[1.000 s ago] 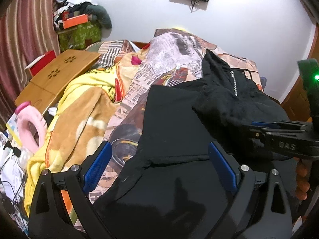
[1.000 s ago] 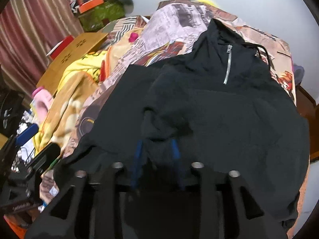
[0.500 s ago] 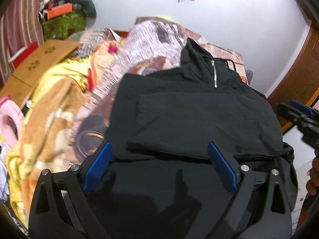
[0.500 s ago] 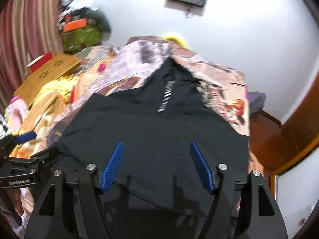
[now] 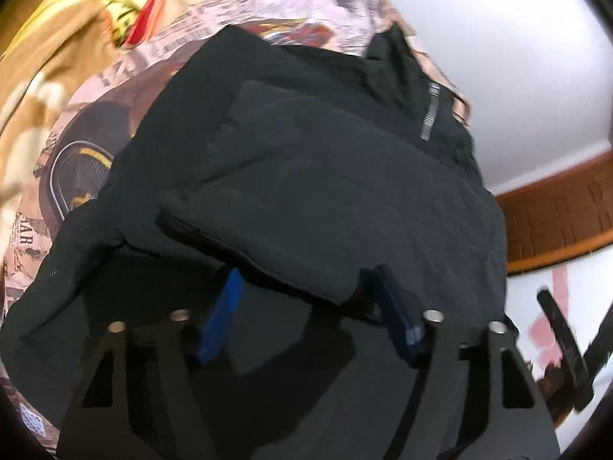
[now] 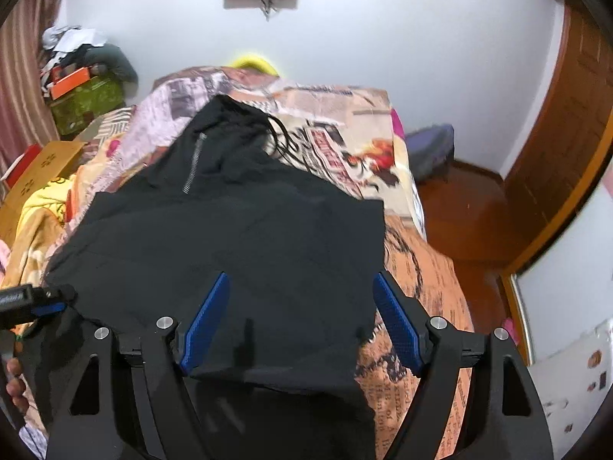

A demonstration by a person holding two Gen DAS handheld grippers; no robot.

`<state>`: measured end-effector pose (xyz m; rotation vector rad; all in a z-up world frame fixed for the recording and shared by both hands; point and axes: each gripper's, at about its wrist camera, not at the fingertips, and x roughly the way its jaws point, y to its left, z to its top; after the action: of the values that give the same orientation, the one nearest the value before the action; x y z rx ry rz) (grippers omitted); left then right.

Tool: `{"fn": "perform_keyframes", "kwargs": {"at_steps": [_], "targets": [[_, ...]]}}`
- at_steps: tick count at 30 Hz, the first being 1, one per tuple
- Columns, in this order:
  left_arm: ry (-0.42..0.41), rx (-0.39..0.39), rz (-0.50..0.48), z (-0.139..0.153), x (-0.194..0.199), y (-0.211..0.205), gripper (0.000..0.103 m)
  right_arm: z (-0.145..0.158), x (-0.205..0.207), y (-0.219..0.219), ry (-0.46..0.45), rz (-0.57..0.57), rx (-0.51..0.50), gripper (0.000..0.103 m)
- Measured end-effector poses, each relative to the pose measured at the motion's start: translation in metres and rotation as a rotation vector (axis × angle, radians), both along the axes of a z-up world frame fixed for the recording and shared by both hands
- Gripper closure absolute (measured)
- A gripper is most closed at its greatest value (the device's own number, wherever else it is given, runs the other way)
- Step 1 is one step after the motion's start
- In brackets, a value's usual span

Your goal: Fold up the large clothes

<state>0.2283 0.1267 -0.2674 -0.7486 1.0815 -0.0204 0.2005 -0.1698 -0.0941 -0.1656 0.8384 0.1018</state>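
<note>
A large black zip hoodie (image 6: pixel 230 230) lies on a bed, hood toward the far wall, with its sides folded in over the body. It also fills the left wrist view (image 5: pixel 325 191). My left gripper (image 5: pixel 306 287) is open, low over the near hem, with a folded edge of the hoodie lying between its blue pads. My right gripper (image 6: pixel 299 299) is open and empty above the hoodie's near part. The left gripper (image 6: pixel 34 301) shows at the left edge of the right wrist view.
A printed newspaper-pattern bedsheet (image 6: pixel 345 145) covers the bed. A yellow-brown blanket (image 5: pixel 49 61) lies to the left. A wooden lap desk (image 6: pixel 34 176) and stacked boxes (image 6: pixel 84 92) stand at far left. A wooden door (image 6: pixel 567 134) and floor are right.
My right gripper let go of the hoodie fabric, opened and rose. My left gripper moved down and forward over the near hem, its jaws now narrower around a folded edge.
</note>
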Motion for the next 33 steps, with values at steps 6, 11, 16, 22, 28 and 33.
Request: {"fn": "perform_keyframes", "kwargs": {"at_steps": [6,11,16,22,28,33], "targets": [[-0.069,0.333,-0.05,0.021,0.017,-0.025,0.084,-0.01,0.0,-0.011,0.025,0.001,-0.001,0.029],[-0.219,0.599,-0.125,0.065,0.026,-0.051,0.1,-0.006,-0.002,-0.011,0.012,0.019,0.007,0.029],[-0.392,0.642,-0.086,0.127,0.026,-0.044,0.1,0.001,-0.002,-0.012,-0.016,0.025,0.014,0.029],[-0.474,0.663,-0.056,0.16,0.032,-0.028,0.1,0.004,0.002,-0.007,-0.028,0.033,0.021,0.029],[-0.367,0.681,-0.052,0.125,0.04,-0.011,0.1,-0.007,0.008,-0.002,0.002,0.03,0.014,0.029],[-0.23,0.667,-0.09,0.067,0.043,-0.001,0.098,-0.018,0.009,0.0,0.04,0.027,0.005,0.029]]}}
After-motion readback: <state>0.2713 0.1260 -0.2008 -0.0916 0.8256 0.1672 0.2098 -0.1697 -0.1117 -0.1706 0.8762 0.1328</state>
